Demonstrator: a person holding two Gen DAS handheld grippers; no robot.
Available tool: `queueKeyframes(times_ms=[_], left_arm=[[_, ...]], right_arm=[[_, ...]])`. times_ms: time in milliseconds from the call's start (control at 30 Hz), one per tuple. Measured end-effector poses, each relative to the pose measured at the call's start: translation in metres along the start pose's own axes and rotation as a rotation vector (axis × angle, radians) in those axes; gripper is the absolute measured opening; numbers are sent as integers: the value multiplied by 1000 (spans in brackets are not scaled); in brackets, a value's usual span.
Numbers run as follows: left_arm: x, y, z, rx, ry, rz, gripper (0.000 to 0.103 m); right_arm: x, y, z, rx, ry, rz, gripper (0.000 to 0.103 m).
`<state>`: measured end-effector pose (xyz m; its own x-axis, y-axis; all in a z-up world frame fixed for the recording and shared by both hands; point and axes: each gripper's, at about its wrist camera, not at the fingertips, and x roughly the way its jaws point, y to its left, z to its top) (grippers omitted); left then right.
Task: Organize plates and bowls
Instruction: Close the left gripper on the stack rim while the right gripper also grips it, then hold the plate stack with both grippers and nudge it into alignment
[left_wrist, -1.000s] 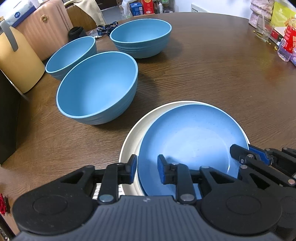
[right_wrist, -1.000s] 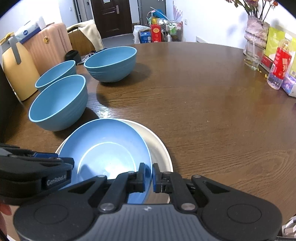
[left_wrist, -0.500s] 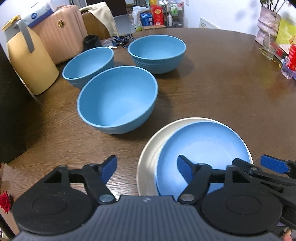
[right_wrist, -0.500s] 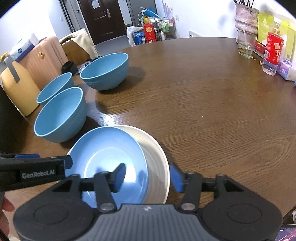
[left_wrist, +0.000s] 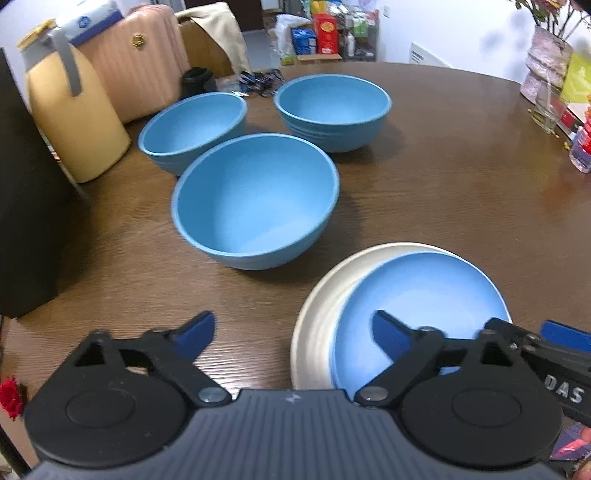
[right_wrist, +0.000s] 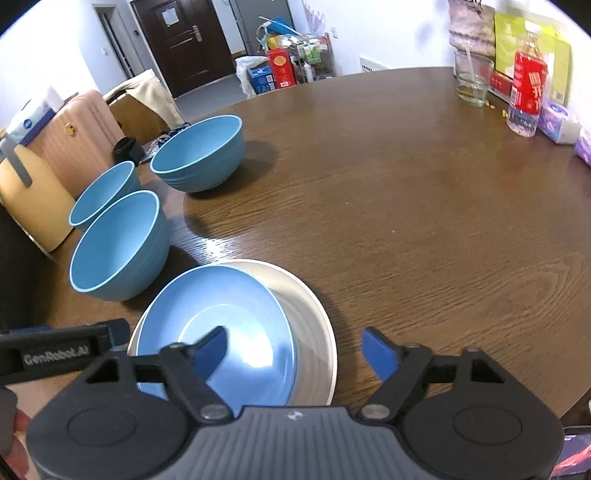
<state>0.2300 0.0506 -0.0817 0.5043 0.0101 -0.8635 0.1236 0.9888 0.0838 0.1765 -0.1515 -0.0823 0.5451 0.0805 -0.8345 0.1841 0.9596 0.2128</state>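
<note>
Between the two grippers: blue plate (left_wrist: 424, 295) lying on a white plate (left_wrist: 321, 317), shifted toward its left edge as the right wrist camera sees it, on the brown wooden table (right_wrist: 406, 206).
Left gripper (left_wrist: 291, 332): jaws have just been opening and stand wide apart; nothing is held. The left blue finger (left_wrist: 194, 334) is over bare table, the right one over the near part of the blue plate, with the near-left rims of both plates in the gap but no pad pressing on them.
Right gripper (right_wrist: 295, 349): jaws have just been opening and stand well apart; nothing is gripped. Its left finger (right_wrist: 210, 349) hangs over the blue plate's middle, its right finger past the white plate's rim, over the table.
Beyond the left fingers: nearest blue bowl (left_wrist: 255, 199), upright, just ahead of the plates and apart from them.
Further beyond: left rear bowl (left_wrist: 194, 129) and right rear bowl (left_wrist: 332, 109), both blue, upright, side by side.
Far right of the right fingers: a glass (right_wrist: 472, 79) and a red-labelled bottle (right_wrist: 526, 96) near the table's edge.
Left of the bowls: a yellow jug (left_wrist: 70, 110) and a pink suitcase (left_wrist: 136, 62) beside the table.
</note>
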Motion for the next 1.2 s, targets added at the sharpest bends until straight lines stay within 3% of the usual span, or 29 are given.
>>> queueKeyframes(times_ms=[200,267,333,700,1200], left_arm=[[24,-4,2,-9,80,-56,41],[31,-3,2,-21,107,-79,27],[37,0,3,-36,134,-109,14],[41,7,7,-77,197,-158,11],[42,3,13,-91,260,-151,11]], right_arm=[[12,0,-2,31,38,3,20],[15,0,-3,39,49,7,10],[16,0,-3,45,51,12,8],[14,-1,0,78,66,30,6],[19,-1,3,130,132,13,6]])
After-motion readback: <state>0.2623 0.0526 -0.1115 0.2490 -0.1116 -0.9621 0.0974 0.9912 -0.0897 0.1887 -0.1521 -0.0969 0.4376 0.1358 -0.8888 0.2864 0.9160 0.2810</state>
